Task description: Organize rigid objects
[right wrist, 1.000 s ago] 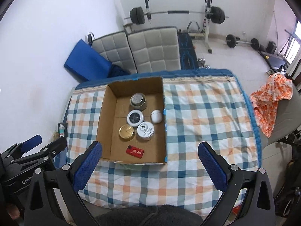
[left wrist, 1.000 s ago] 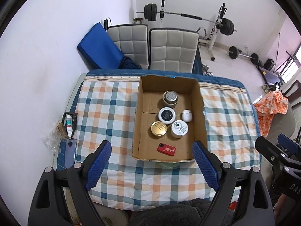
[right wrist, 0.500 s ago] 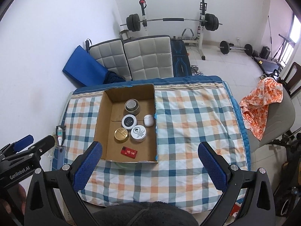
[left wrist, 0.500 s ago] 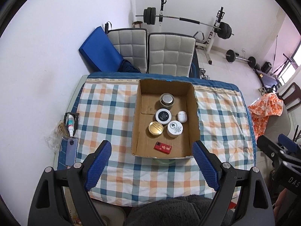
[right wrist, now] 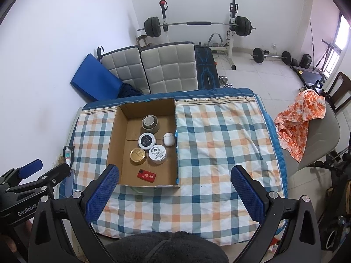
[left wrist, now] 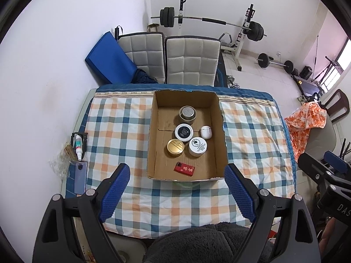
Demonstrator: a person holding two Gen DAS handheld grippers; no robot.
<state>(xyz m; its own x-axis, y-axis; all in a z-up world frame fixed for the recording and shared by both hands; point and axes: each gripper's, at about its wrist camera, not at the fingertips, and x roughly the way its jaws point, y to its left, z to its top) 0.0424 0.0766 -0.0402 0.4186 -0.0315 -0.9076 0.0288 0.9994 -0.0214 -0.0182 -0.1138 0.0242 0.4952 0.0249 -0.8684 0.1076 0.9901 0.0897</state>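
Six small items sit inside the cardboard box point(left wrist: 216, 131) on the checked cloth, the red packet point(left wrist: 184, 168) nearest its front wall, long side running left-right. The box lies ahead of and below both claws, perhaps closer to the left gripper point(left wrist: 176, 191); it and the right gripper point(right wrist: 175, 191) hover wide open, empty.

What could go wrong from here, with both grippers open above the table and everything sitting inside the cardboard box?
1. The gold tin, the two white jars and the earbud case sit close together, so fingers reaching for one may nudge another.
2. The red packet lies flat on the box floor, which is likely hard to pinch.
3. The tablecloth is wrinkled; the light box might slide if a wall is bumped.
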